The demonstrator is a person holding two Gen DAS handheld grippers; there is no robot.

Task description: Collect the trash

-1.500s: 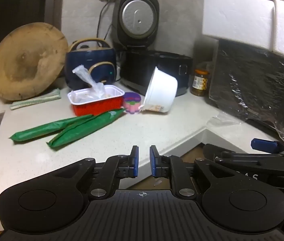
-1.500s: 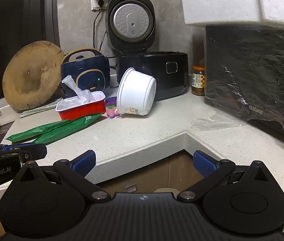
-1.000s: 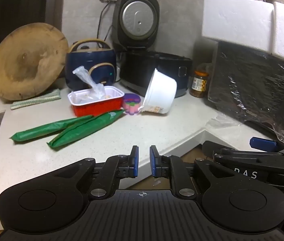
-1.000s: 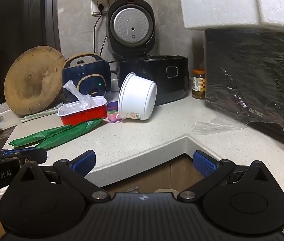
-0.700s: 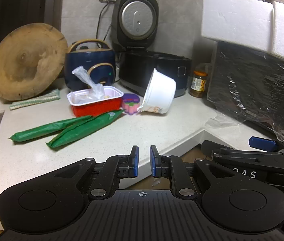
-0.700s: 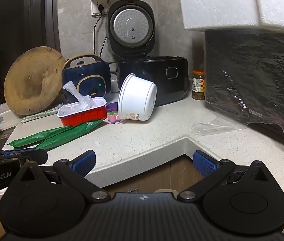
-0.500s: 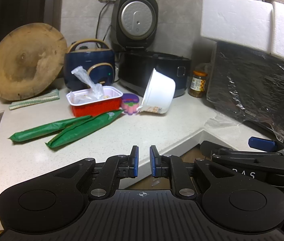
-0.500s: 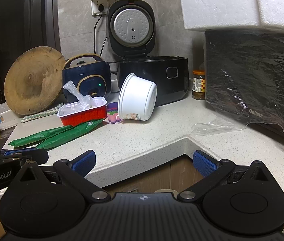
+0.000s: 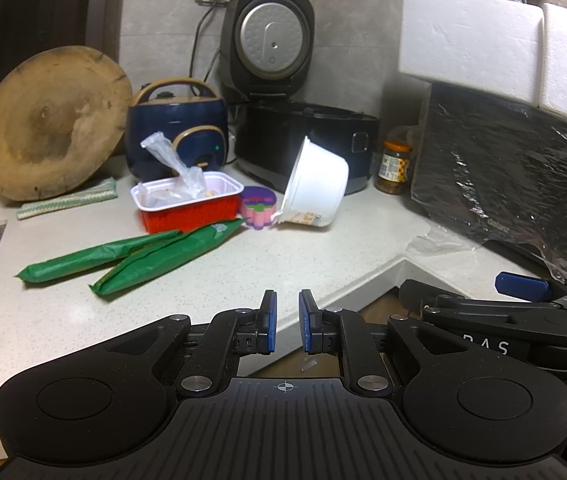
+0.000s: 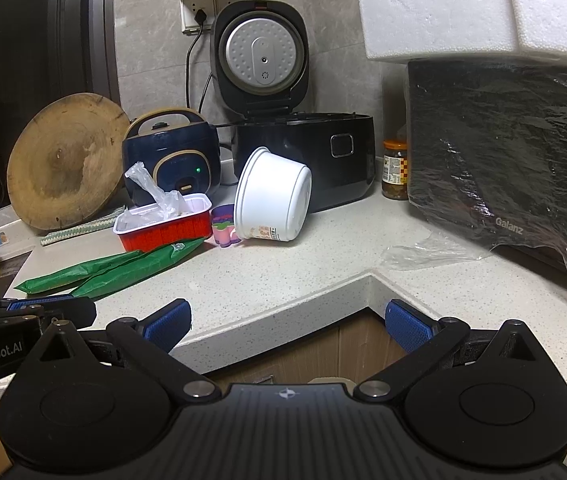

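The left claw (image 9: 287, 322) is narrow and empty, the right claw (image 10: 287, 320) wide and empty. The trash lies far left on the desk (image 9: 243, 276); the tilted bowl (image 9: 315, 192) may roll if nudged.

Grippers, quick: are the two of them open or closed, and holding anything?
Left gripper: blue pads nearly together with a narrow gap, holding nothing.
Right gripper: wide open, holding nothing.

wall (image 10: 147, 64): grey stone tile | counter (image 10: 283, 276): speckled white, L-shaped — wood cabinet (image 10: 323, 348) below | light: dim
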